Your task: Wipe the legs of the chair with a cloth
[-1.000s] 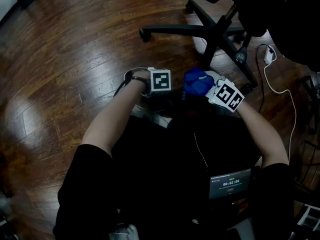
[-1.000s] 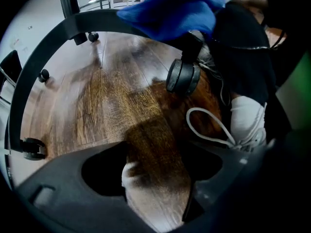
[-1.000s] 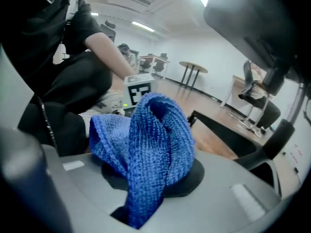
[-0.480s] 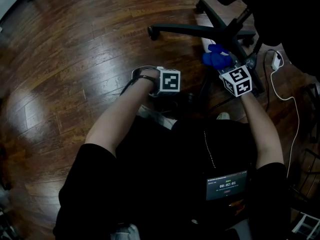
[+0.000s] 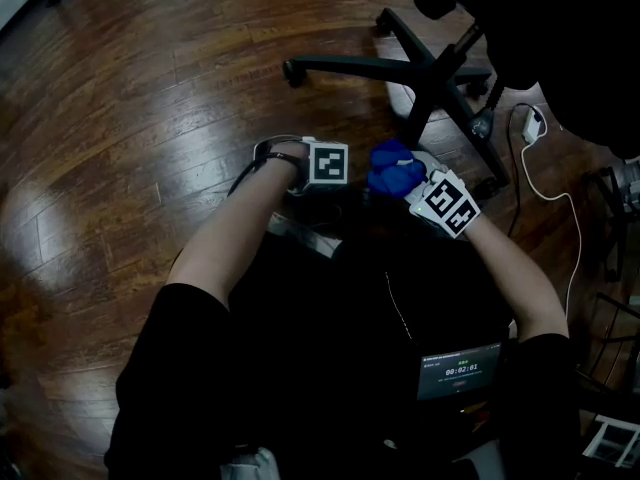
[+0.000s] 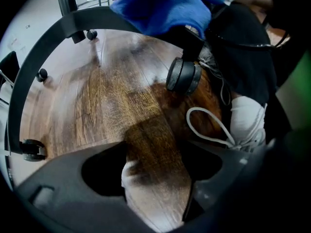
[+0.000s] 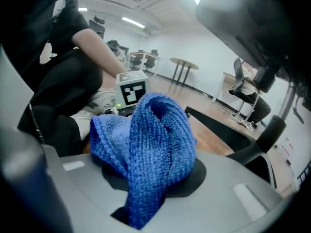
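Clamping the blue cloth (image 7: pixel 146 144), the right gripper (image 5: pixel 415 188) sits at the end of the chair's near leg (image 5: pixel 425 108); the left gripper (image 6: pixel 155 178) gapes empty (only floor between its jaws). Loose folds could snag the caster (image 6: pixel 183 75) and pull free.

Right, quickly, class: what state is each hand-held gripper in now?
Left hand-held gripper: open, nothing between its jaws.
Right hand-held gripper: closed on the blue cloth.
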A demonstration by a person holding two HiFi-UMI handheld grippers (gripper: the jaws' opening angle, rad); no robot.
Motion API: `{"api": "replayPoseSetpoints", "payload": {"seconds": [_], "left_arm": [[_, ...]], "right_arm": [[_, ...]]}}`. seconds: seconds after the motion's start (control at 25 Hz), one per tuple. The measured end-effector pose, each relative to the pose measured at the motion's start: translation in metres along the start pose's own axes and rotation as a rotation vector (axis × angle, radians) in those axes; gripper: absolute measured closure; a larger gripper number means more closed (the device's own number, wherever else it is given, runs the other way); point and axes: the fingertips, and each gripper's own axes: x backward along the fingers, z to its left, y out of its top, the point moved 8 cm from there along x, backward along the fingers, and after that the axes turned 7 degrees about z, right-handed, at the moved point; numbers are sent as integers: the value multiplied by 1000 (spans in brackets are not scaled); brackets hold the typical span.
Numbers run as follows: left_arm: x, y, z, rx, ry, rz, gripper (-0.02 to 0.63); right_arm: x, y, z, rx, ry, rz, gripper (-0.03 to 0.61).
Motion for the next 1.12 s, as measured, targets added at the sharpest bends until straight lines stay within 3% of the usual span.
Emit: {"api": "replayPoseSetpoints", "payload": {"seconds": [0.16, 0.36, 0.44, 0.68, 0.84, 0.96, 1.12], "left_arm": [[0, 2, -3, 4, -1, 4, 252], [1, 3, -2, -3, 1, 11, 252], [1, 3, -2, -6, -2, 8, 252], [1, 3, -1, -16, -8, -11, 251], [1, 6, 1, -23, -3, 2, 250], [1, 2, 2, -18, 5, 17, 252], [0, -2, 1, -6, 8, -8, 252]], "right_arm": [[-5, 5, 31, 119, 58, 63, 486], [-6, 5, 18, 107, 67, 45, 479], [-5, 2, -2, 76, 10, 23, 480], [1, -9, -99, -130, -298, -87, 480], [2, -8, -118, -181, -389, -119, 483], [1, -6, -113, -232, -361, -108, 489], [3, -3, -75, -182, -196, -22, 488]]}}
